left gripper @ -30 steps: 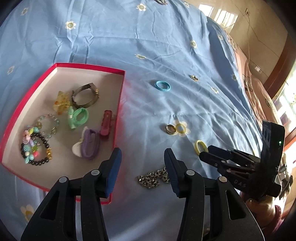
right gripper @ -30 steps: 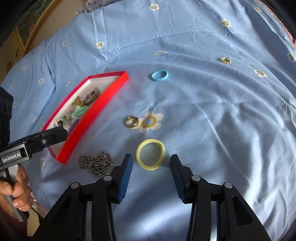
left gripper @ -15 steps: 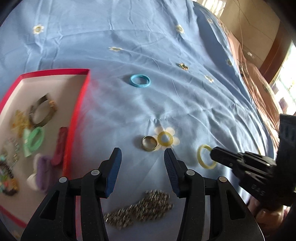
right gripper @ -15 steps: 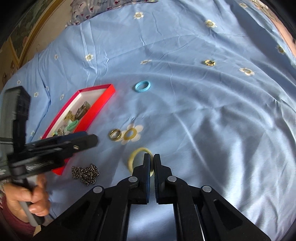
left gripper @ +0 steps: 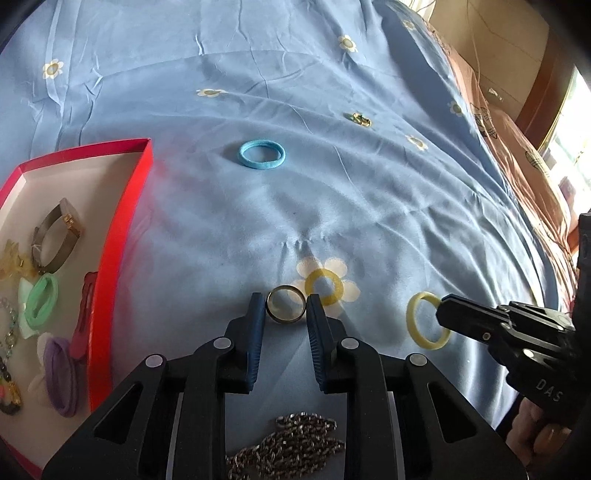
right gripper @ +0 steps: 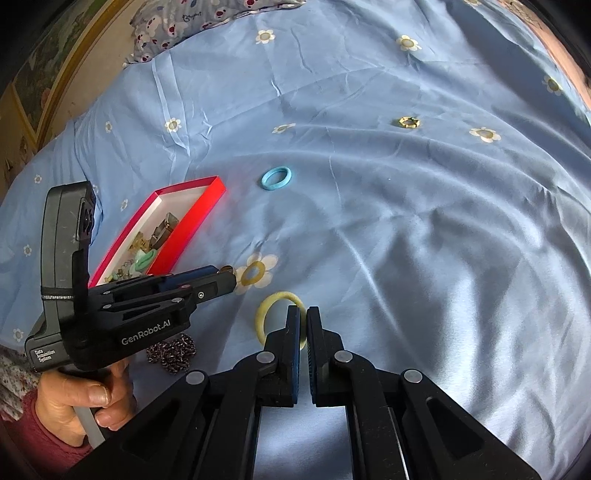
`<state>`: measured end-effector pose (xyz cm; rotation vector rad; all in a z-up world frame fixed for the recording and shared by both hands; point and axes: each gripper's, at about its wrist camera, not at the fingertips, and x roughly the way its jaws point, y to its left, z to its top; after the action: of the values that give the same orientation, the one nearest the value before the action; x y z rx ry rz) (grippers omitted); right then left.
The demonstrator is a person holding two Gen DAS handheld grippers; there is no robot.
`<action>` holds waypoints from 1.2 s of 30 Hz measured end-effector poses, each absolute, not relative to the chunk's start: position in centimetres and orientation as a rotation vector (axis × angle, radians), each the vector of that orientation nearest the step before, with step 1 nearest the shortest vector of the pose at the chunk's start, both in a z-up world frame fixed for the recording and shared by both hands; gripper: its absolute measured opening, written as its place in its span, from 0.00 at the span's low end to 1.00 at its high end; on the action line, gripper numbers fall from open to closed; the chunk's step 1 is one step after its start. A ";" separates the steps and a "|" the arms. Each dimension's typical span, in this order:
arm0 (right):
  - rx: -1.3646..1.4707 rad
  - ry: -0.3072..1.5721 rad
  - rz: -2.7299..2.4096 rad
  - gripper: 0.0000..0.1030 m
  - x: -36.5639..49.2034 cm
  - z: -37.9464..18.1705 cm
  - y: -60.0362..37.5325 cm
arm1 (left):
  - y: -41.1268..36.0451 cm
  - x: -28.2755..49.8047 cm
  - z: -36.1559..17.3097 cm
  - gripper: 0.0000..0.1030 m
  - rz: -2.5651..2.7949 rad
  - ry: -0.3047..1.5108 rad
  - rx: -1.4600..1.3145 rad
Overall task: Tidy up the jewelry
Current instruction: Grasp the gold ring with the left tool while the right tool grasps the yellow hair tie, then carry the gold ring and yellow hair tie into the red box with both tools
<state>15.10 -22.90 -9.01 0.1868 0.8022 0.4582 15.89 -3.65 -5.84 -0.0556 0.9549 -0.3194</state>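
Note:
My left gripper (left gripper: pixel 285 309) has its fingers closed on the two sides of a metal ring (left gripper: pixel 286 305) that lies on the blue bedsheet; it also shows in the right wrist view (right gripper: pixel 226 278). My right gripper (right gripper: pixel 300 317) is shut on the rim of a yellow hair band (right gripper: pixel 271 303), which also shows in the left wrist view (left gripper: pixel 419 325). The red tray (left gripper: pixel 122 218) at the left holds several pieces of jewelry. A blue hair band (left gripper: pixel 262 154) and a small gold ring (left gripper: pixel 357 119) lie farther off.
A silver chain (left gripper: pixel 291 446) lies heaped on the sheet under my left gripper. A printed yellow-centred flower (left gripper: pixel 325 286) is beside the metal ring. A patterned pillow (right gripper: pixel 207 22) lies at the far edge. The bed drops off at the right.
My left gripper moved forward and closed its fingers around the metal ring. My right gripper stays shut on the yellow hair band and has lifted slightly.

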 end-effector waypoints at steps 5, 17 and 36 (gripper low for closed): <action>0.179 0.795 0.478 0.03 14.8 -8.5 -22.2 | -2.5 14.6 -4.9 0.20 -0.316 0.936 -0.084; 0.153 0.784 0.540 0.03 13.9 -7.6 -19.4 | 1.9 11.0 -2.3 0.20 -0.259 0.877 -0.153; 0.093 0.773 0.653 0.03 12.6 -6.2 -14.0 | 9.1 6.7 -1.2 0.20 -0.120 0.825 -0.255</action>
<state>12.55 -13.98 -6.20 0.0930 0.7726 0.6528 6.66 9.10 -1.20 -0.2551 0.8253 -0.1200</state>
